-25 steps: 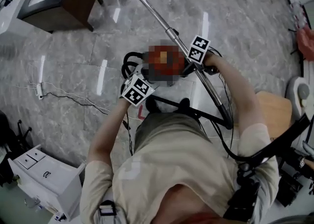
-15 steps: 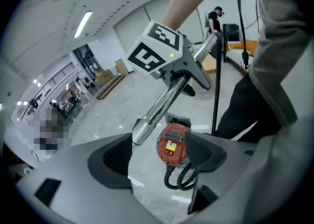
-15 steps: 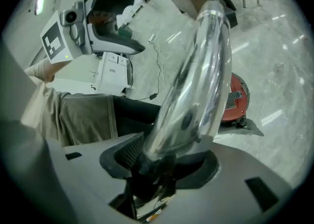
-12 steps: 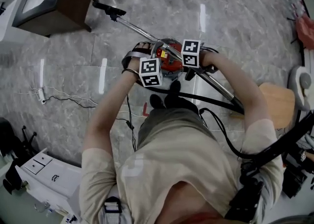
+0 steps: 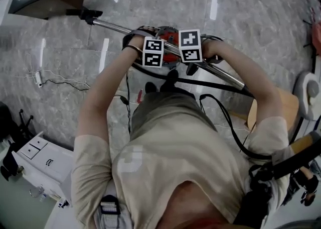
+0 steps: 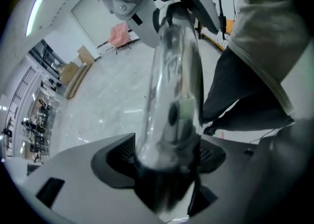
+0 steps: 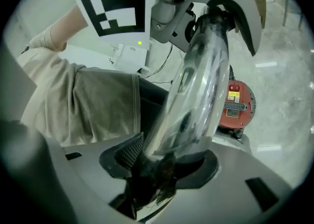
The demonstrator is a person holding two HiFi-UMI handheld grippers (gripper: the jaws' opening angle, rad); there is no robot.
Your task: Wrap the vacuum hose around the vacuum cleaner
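Here the left hand-held gripper (image 6: 167, 166) and right hand-held gripper (image 7: 164, 164) both clamp the metal wand (image 5: 105, 23), side by side over the red vacuum cleaner (image 7: 238, 106), probably to swing the hose (image 5: 210, 86) around it.

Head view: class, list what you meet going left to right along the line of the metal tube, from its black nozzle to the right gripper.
First the black nozzle → metal tube → left gripper → red vacuum cleaner → right gripper. Both grippers' jaws are shut on the metal tube.
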